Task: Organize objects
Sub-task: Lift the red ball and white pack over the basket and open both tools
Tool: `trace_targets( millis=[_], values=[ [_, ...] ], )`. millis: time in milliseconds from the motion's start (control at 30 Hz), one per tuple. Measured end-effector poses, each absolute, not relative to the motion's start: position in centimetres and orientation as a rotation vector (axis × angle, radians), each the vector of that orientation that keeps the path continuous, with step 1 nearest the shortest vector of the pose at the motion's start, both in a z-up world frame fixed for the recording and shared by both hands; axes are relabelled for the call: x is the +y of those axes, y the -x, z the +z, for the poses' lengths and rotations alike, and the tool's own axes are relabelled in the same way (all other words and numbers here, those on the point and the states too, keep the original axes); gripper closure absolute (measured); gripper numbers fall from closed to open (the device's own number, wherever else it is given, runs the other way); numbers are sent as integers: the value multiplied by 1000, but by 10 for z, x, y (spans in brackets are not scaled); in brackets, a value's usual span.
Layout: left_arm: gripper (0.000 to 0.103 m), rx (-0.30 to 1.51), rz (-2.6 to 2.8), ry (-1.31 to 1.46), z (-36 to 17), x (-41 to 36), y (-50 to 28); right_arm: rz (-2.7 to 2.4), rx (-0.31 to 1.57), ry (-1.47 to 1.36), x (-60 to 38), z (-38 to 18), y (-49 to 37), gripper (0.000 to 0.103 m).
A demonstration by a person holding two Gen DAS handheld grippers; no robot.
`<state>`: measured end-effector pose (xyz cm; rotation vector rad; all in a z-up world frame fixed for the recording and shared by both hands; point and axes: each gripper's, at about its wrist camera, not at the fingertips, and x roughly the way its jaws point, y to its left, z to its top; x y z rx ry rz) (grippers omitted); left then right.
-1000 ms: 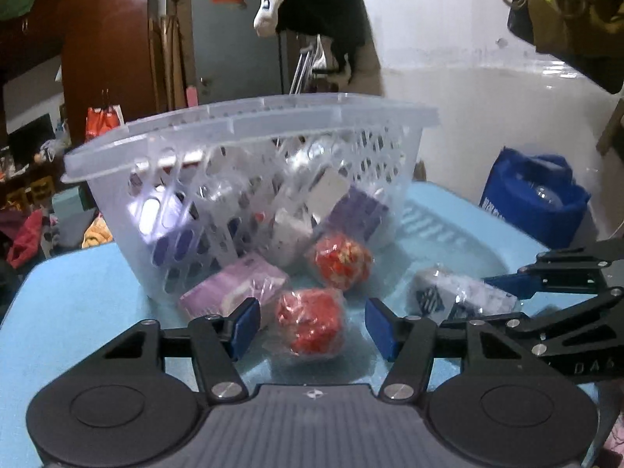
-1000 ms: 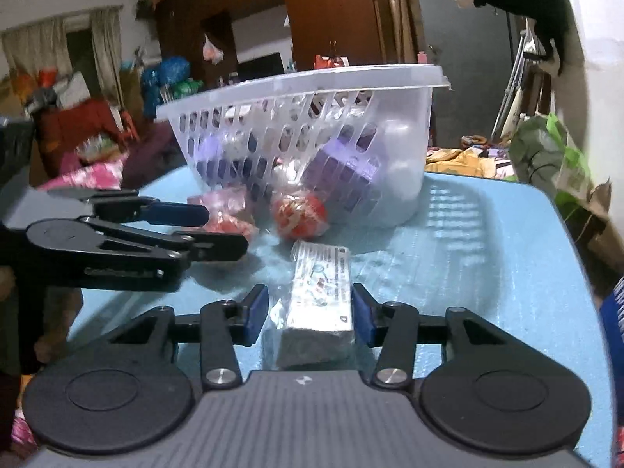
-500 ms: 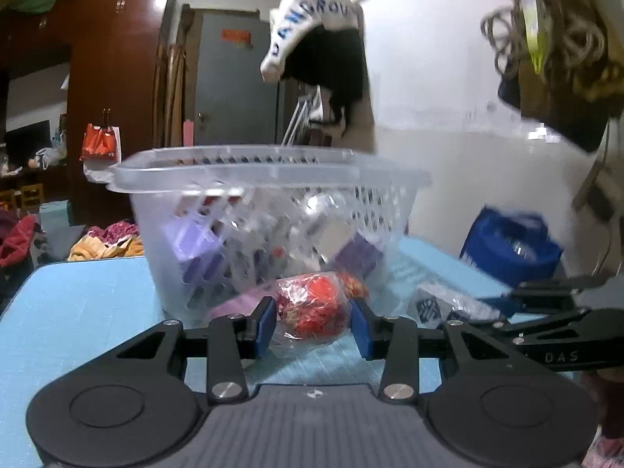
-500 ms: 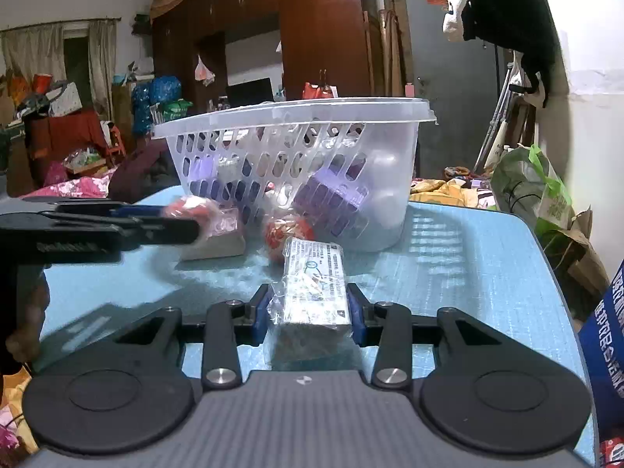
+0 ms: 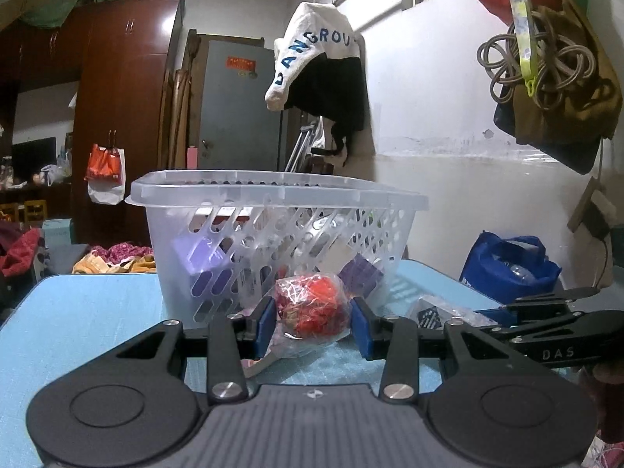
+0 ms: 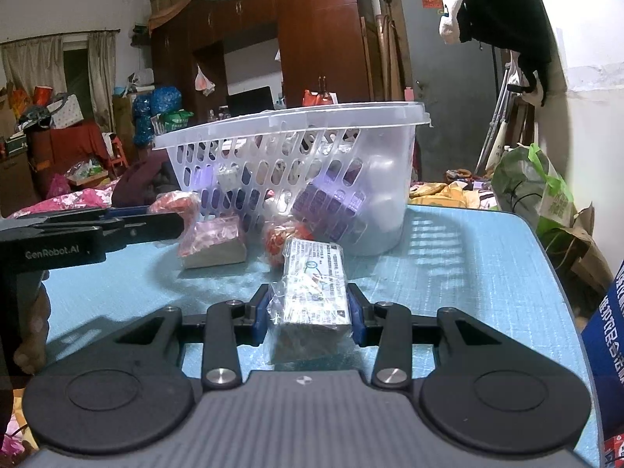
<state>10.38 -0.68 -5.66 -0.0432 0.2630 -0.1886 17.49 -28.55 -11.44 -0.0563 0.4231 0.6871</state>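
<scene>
My left gripper (image 5: 312, 321) is shut on a red ball wrapped in clear plastic (image 5: 312, 308), held above the blue table (image 5: 85, 312) in front of the clear slotted basket (image 5: 280, 199). In the right wrist view the right gripper (image 6: 310, 316) is shut on a white printed box in a plastic bag (image 6: 314, 292), lifted off the table. The left gripper (image 6: 171, 218) shows there at the left with the red ball (image 6: 175, 202). Purple and white packets lie inside the basket (image 6: 296, 124).
On the table beside the basket lie a pink packet (image 6: 212, 241) and another red wrapped ball (image 6: 280, 238). A blue bag (image 5: 511, 269) stands past the table's right edge, a green bag (image 6: 534, 191) on the floor. A hand (image 6: 33, 335) holds the left gripper.
Both grippers closed on their items and lifted them off the table. The left view tilted up from the tabletop; the basket now sits level ahead.
</scene>
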Motion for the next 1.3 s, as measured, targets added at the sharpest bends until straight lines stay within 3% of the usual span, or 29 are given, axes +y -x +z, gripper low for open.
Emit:
trace_targets(
  millis=[900, 1133, 1300],
  values=[
    [57, 240, -168, 64, -52, -4, -98, 700, 329, -49, -308, -107, -164, 60],
    [57, 109, -200, 79, 12, 1, -90, 694, 192, -46, -313, -33, -155, 60],
    [57, 138, -148, 113, 75, 13, -152, 663, 161, 94, -250, 27, -205, 60]
  ],
)
